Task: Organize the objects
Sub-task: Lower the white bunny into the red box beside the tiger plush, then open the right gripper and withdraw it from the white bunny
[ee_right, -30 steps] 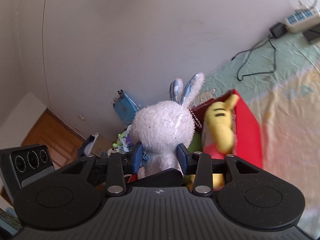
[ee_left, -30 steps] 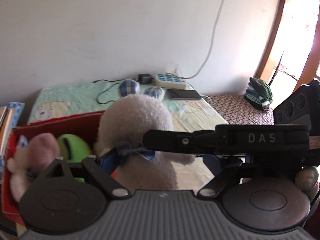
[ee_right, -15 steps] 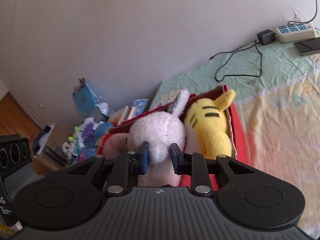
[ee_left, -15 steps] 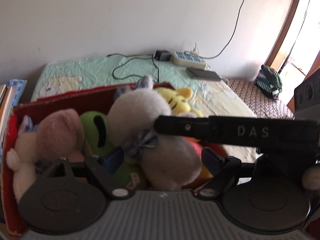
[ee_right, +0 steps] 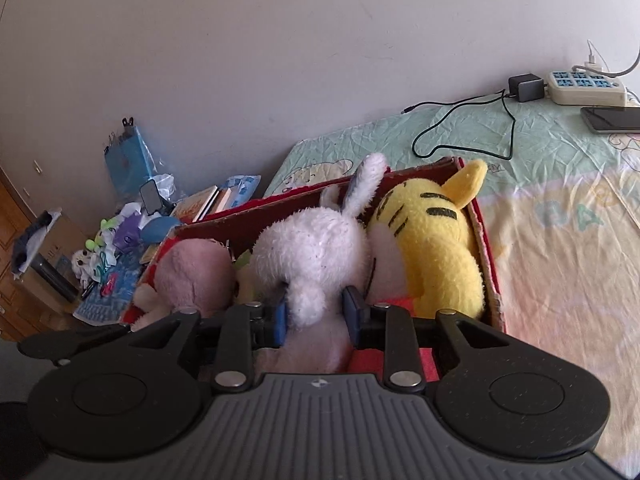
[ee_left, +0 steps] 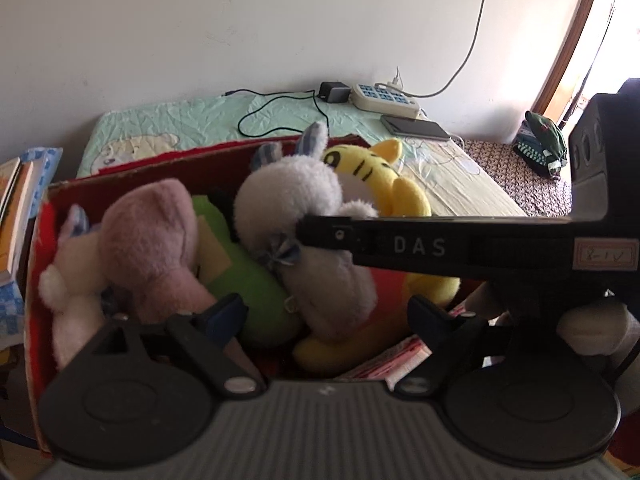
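**Red box packed with plush toys, white rabbit between the right jaws**

Red cardboard forms the box (ee_right: 486,248) that sits on the pale green and yellow bedsheet (ee_right: 560,240). Inside it the white rabbit (ee_right: 316,256) lies among three others: a pink plush (ee_right: 192,276) to its left, a green plush (ee_left: 240,280) partly under it, and a yellow tiger (ee_right: 436,248) pressed against its right side, filling the box up to the right wall. The rabbit's ears rise above the far rim.

The right gripper (ee_right: 314,314) has its blue pads on either side of the rabbit's rear, at the tail; its jaws have just been opening a little, and the pads look close against the fur, though I cannot tell how firmly they press. In the left wrist view its black finger bar crosses the frame over the rabbit's neck bow. The left gripper (ee_left: 326,312) hangs over the near edge of the box with its fingers wide apart; they have just been spreading further, the rabbit's lower body and the green plush sit between them, and neither pad touches them.

Toys crowd the box from wall to wall, with little free room left inside. Beyond the far rim the sheet lies open, up to a black cable (ee_right: 472,128), a charger block (ee_right: 526,88), a power strip (ee_right: 586,86) and a phone (ee_right: 612,119) near the wall. Left of the bed, books (ee_right: 204,204) and small clutter cover the floor.
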Tool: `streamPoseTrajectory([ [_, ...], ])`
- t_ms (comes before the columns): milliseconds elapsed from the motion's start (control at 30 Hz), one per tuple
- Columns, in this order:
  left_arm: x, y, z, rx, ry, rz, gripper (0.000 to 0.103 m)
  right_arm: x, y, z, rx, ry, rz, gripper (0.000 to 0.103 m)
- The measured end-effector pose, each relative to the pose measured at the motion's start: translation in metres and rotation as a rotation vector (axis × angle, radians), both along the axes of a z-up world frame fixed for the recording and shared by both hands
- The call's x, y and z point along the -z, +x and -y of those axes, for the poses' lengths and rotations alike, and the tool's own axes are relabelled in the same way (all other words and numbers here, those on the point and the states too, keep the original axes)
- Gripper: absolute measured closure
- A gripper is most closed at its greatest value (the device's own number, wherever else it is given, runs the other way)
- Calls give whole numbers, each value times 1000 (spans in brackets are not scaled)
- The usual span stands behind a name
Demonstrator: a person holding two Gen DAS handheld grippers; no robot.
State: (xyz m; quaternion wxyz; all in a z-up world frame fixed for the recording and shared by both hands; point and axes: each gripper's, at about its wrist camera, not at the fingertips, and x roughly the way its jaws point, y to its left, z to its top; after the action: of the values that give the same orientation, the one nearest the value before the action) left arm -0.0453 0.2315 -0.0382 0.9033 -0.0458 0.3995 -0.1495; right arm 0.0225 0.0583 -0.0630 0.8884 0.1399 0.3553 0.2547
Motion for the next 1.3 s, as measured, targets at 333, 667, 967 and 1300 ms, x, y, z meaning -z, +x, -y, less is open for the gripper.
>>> streamPoseTrajectory([
  [333, -20, -2, 11, -73, 112, 5, 11, -24, -22, 21, 62, 50, 36, 67],
  [667, -27, -7, 42, -225, 246, -68, 11, -39, -43, 48, 77, -3, 70, 64],
  [967, -35, -25, 83, -289, 301, -86, 11, -42, -66, 87, 156, -62, 61, 54],
  [1300, -30, -41, 130, -292, 306, -65, 7, -26, -81, 127, 272, -206, -13, 43],
])
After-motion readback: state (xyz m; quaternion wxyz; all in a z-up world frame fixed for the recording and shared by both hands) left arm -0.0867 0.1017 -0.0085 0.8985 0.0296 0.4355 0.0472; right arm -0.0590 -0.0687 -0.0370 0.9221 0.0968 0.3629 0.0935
